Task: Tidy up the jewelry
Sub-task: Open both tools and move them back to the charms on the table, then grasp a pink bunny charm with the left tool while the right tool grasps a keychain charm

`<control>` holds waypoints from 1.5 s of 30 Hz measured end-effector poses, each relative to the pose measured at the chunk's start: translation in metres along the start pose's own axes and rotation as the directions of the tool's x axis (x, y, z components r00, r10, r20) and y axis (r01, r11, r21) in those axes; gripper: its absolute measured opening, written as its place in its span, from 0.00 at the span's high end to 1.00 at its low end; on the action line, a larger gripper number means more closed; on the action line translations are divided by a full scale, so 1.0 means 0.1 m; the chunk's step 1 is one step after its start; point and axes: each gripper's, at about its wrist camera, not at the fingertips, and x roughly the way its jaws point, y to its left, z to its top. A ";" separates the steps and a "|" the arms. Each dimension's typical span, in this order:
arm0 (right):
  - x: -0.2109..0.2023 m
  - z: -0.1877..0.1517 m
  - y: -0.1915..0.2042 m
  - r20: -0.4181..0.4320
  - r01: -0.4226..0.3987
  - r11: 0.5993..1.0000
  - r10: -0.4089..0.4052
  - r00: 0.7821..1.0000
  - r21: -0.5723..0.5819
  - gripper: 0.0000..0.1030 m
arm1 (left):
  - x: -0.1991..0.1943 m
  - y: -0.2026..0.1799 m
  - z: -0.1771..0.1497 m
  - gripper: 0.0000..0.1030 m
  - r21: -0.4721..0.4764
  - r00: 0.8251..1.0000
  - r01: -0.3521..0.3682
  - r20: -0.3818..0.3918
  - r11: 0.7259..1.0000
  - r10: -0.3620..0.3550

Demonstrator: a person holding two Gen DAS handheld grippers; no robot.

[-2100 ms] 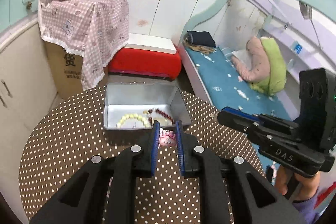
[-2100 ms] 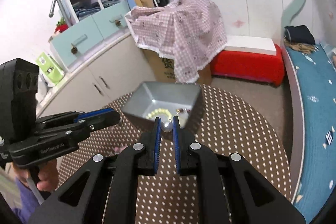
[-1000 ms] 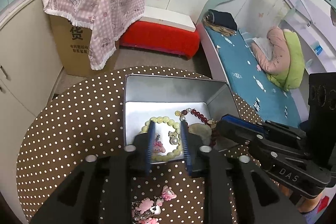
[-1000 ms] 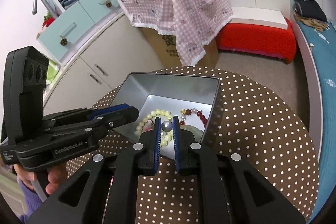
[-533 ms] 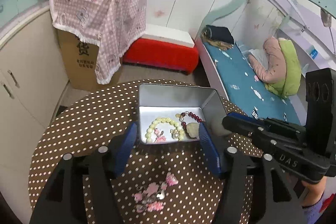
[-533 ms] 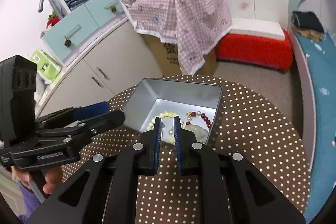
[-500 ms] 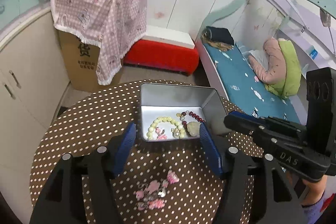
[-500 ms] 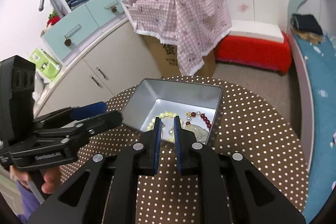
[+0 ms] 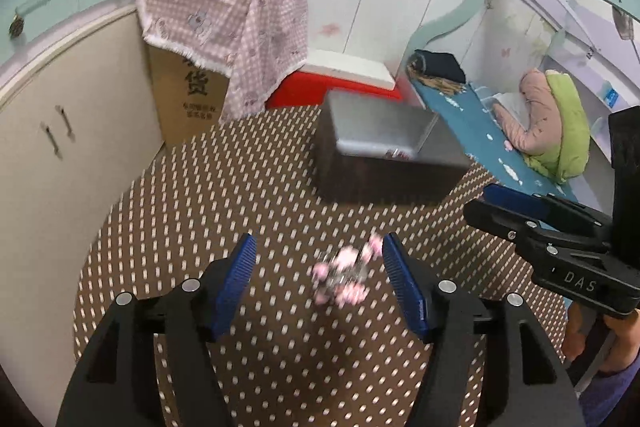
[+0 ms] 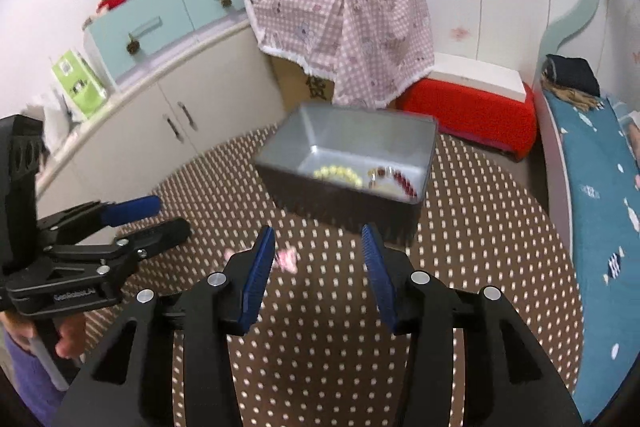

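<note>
A silver tin box [image 9: 380, 147] [image 10: 348, 147] stands on the round brown dotted table [image 9: 200, 207]. It holds a pale yellow bead bracelet [image 10: 338, 174] and a dark red bead bracelet [image 10: 398, 181]. A blurred heap of pink charm jewelry [image 9: 344, 273] lies on the table between the pads of my left gripper [image 9: 320, 281], which is open and empty. One pink piece [image 10: 287, 259] shows by my right gripper [image 10: 320, 267], also open and empty, in front of the box. Each gripper shows in the other's view: the right [image 9: 560, 235], the left [image 10: 100, 227].
Beyond the table stand a cardboard box under a pink checked cloth [image 9: 224, 27], a red stool [image 10: 468, 107], cream cabinets [image 10: 160, 131] on the left and a bed with a teal sheet [image 9: 480, 131] on the right.
Both grippers have pulled back from the box and dropped lower over the table. The right gripper has opened. The left gripper now straddles the pink charm heap.
</note>
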 end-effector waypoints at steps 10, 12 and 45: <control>0.18 -0.31 -0.13 -0.055 -0.021 0.998 0.024 0.998 0.066 0.53 | 0.28 -0.15 -0.37 0.39 -0.027 0.998 -0.047 -0.052 0.999 0.046; 0.20 -0.34 -0.16 -0.060 -0.022 0.997 0.027 0.998 0.072 0.53 | 0.34 -0.20 -0.37 0.39 -0.020 0.997 -0.055 -0.055 0.998 0.054; 0.77 -0.16 0.23 -0.089 -0.008 0.987 -0.007 0.996 -0.163 0.50 | 0.20 0.09 -0.47 0.70 0.052 0.996 -0.076 -0.052 0.996 0.079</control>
